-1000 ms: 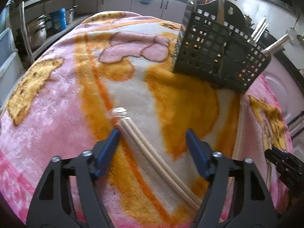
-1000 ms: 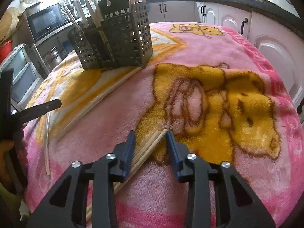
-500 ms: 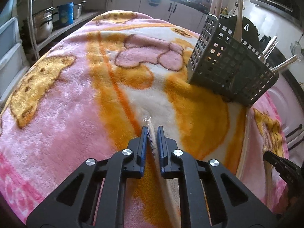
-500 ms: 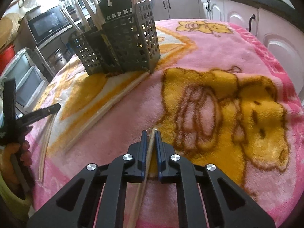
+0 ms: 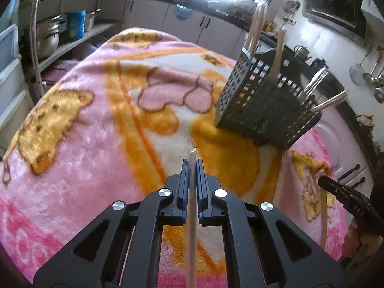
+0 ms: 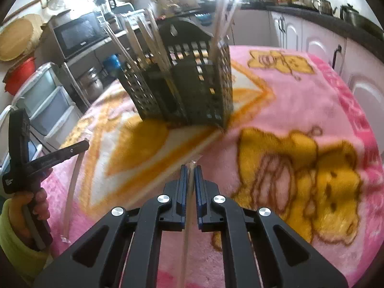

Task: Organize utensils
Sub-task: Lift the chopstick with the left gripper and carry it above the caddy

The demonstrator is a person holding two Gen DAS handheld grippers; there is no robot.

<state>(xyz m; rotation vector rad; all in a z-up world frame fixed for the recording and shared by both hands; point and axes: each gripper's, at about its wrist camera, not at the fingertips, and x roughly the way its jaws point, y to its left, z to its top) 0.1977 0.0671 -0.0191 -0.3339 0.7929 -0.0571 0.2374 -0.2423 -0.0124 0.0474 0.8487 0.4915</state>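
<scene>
Both grippers are pinching something. The left gripper (image 5: 192, 162) has its blue pads pressed onto a wrapped pair of chopsticks (image 5: 192, 216), and the right gripper (image 6: 191, 167) is clamped the same way on a second wrapped pair (image 6: 188, 206). In each wrist view the sticks run straight along the fingers, from the bottom of the frame up to a crinkled wrapper tip just past the pads.

The dark utensil caddy (image 5: 266, 110) sits on the pink blanket (image 5: 79, 158) in the upper right of the left view. In the right view it is at upper centre (image 6: 192, 88), almost dead ahead of the held tip, so the right hand looks the nearer to me.

The caddy's slots open upward (more sticks and metal handles already stand in them). I would say each pair must be tipped from lying along the fingers to pointing down into a slot.

One more loose pair (image 6: 72, 187) lies on the blanket at the left of the right view.
</scene>
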